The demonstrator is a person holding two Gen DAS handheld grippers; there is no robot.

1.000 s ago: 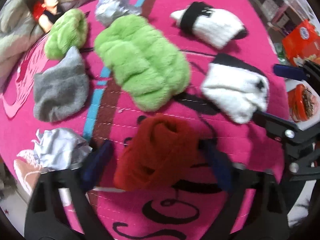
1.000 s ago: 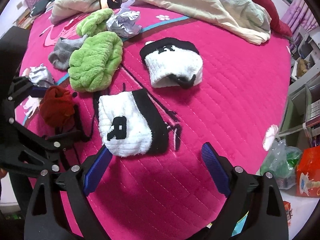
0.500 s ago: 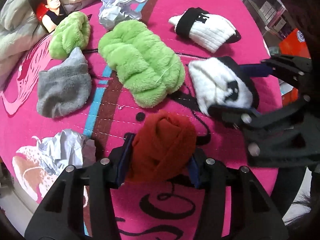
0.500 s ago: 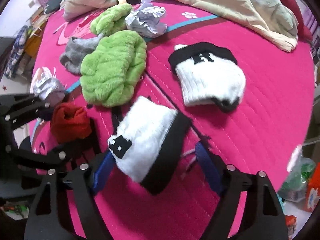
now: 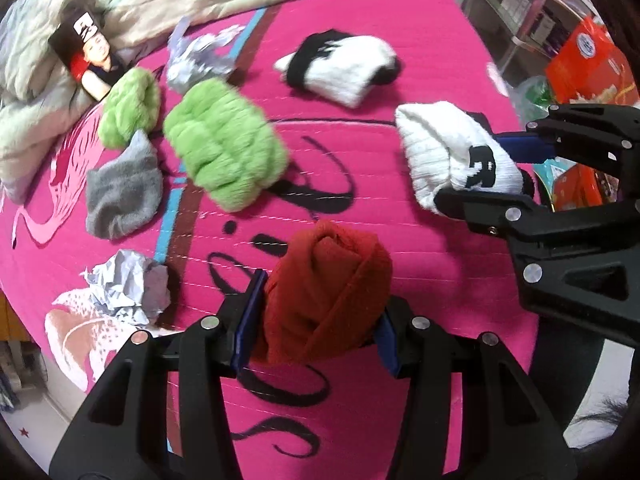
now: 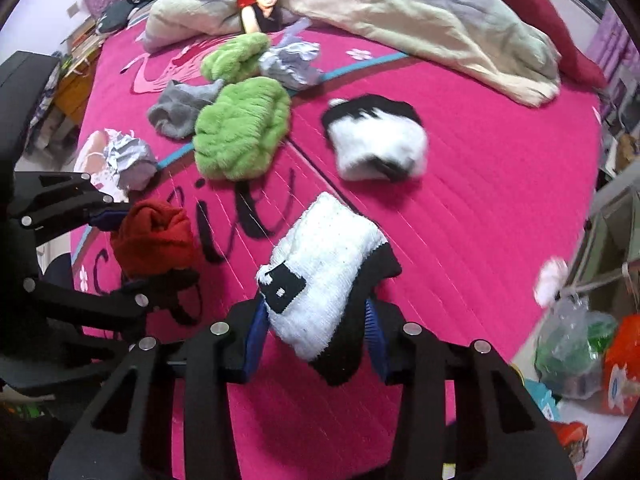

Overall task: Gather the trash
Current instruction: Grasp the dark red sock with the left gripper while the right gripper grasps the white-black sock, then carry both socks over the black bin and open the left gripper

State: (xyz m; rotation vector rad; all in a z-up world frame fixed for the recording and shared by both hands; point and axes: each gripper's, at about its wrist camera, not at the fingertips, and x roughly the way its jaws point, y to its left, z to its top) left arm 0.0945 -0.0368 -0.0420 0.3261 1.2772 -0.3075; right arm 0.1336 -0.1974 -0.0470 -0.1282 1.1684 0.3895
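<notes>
Left gripper (image 5: 316, 316) pinches the red sock (image 5: 326, 296); right gripper (image 6: 316, 328), jaws closing, clamps the white sock (image 6: 320, 276); crumpled paper (image 5: 128, 288) lies apparently nearer the left.

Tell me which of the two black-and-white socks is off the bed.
The black-and-white sock clamped in the right gripper, whose jaws are closing on it. The other black-and-white sock lies flat on the pink bedspread.

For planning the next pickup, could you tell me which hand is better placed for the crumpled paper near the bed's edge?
Probably left: the crumpled paper lies beside the left gripper, though gripping a red sock. The right gripper, fingers closing on a white sock, is farther.
</notes>
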